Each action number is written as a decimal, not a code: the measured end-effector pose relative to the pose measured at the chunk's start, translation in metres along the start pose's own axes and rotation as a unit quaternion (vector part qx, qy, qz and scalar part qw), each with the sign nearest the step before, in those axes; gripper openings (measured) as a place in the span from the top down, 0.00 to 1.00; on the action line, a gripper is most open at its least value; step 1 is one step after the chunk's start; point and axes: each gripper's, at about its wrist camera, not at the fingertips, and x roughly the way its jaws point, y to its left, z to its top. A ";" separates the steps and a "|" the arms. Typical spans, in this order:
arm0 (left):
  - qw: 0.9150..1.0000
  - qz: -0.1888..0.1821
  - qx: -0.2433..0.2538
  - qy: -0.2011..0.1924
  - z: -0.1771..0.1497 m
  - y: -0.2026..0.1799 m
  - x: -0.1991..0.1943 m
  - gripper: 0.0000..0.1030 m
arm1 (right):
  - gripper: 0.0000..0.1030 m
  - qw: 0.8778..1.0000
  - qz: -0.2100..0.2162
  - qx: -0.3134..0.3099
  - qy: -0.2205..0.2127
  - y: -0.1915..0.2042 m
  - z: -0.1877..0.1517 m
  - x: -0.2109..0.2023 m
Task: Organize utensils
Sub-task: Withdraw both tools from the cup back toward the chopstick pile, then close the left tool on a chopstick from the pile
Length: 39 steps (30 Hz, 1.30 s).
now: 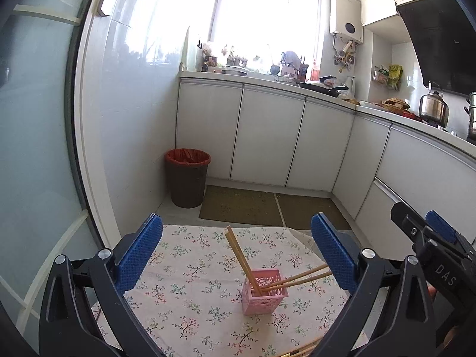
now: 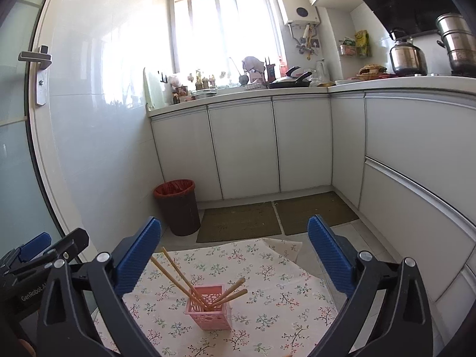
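With four chopsticks (image 1: pixel 238 255) standing in the pink holder (image 1: pixel 263 293) at lower centre, the left gripper (image 1: pixel 235 255) and right gripper (image 2: pixel 233 255) hang spread and empty, so the next move is probably fetching the chopsticks at the bottom edge (image 1: pixel 303 349).

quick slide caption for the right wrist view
Open right tool above a pink holder with four chopsticks on a floral cloth.

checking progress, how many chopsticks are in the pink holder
4. Two chopsticks lean left out of the pink holder, two lean right. More sticks lie at the near edge of the tablecloth, partly hidden.
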 end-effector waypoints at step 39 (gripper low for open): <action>0.839 -0.176 0.247 0.452 -0.236 -0.181 0.195 0.07 | 0.06 0.888 -0.076 0.298 0.343 -0.192 -0.244 0.001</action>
